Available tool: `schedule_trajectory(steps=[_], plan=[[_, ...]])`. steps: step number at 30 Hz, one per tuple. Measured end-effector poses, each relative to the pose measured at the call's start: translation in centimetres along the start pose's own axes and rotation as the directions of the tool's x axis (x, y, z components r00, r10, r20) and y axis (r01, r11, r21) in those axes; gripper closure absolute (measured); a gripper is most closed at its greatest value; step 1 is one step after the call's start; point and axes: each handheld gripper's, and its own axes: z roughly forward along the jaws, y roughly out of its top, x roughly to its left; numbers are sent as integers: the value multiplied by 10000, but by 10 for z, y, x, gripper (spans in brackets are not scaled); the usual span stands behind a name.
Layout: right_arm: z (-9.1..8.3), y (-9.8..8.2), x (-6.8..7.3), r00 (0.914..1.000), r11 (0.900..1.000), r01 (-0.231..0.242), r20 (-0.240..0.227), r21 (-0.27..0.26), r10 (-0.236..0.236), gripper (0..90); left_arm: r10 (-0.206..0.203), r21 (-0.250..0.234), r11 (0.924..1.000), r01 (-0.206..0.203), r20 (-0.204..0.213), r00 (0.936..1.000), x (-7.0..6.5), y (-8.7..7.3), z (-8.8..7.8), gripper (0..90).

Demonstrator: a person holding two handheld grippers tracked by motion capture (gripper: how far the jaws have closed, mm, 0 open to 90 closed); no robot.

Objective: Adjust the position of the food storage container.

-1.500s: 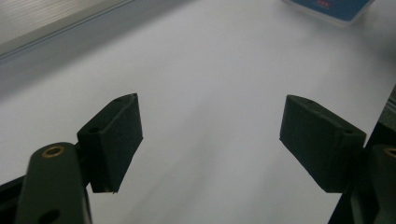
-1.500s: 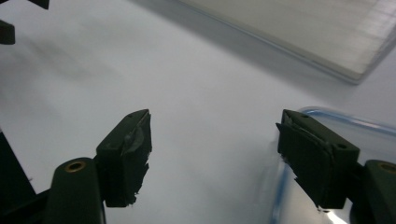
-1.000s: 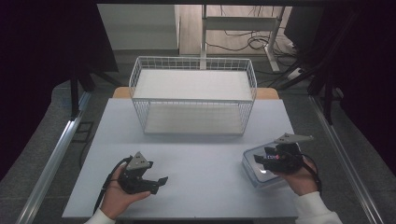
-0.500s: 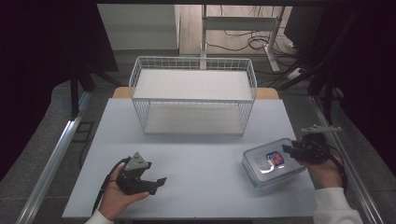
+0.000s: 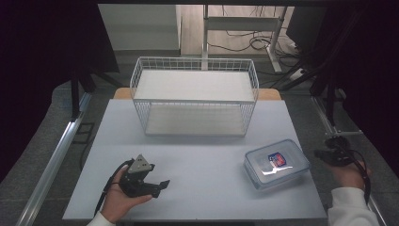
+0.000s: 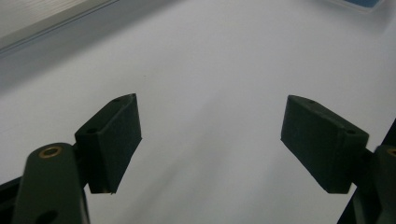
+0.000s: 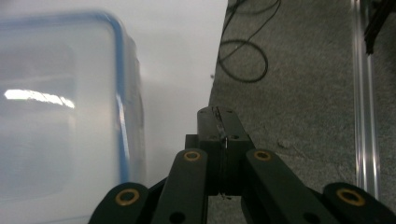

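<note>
Moved: right tool (image 5: 324, 153) has left the lidded plastic container (image 5: 276, 164) and gone off the surface's (image 5: 202, 165) right edge, its jaws closing to shut, empty.
Left tool (image 5: 162, 184): open, empty, resting well apart.
Relation: container lies left of right tool, nearer that hand.
Views: right gripper view shows container's blue-rimmed corner (image 7: 119, 70) beside the shut jaws; high view shows wire basket (image 5: 195, 101) behind.

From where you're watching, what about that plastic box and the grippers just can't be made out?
- Box contents: high view, glare on the lid; the blue-red label is too small to read.
- Box in right gripper view: blurred, cut off by the left edge.
- Right gripper: high view, small and dark against the floor.
- Left gripper: body cut off by the bottom edge.
</note>
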Motion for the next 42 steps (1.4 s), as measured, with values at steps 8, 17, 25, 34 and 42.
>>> schedule_trajectory(steps=[8,17,25,34,42], plan=[[15,-1,7,9979,9967,580,-324,573,-562,886,-198,-145,9997,195,-211,9996,2,-1,-3,204],[15,-3,20,9923,9917,931,-900,888,-851,888,-379,-287,9989,370,-334,9987,5,-1,-6,210],[8,-11,45,9862,9866,1183,-1290,1125,-1036,887,-558,-308,9980,546,-417,9976,9,-2,-7,211],[8,-11,87,9702,9730,1877,-1798,1346,-1623,887,-725,-346,9969,709,-473,9962,12,-3,-9,211],[13,-13,112,9510,9598,2399,-2337,1458,-2023,887,-814,-310,9963,798,-526,9953,15,-4,-9,211]])
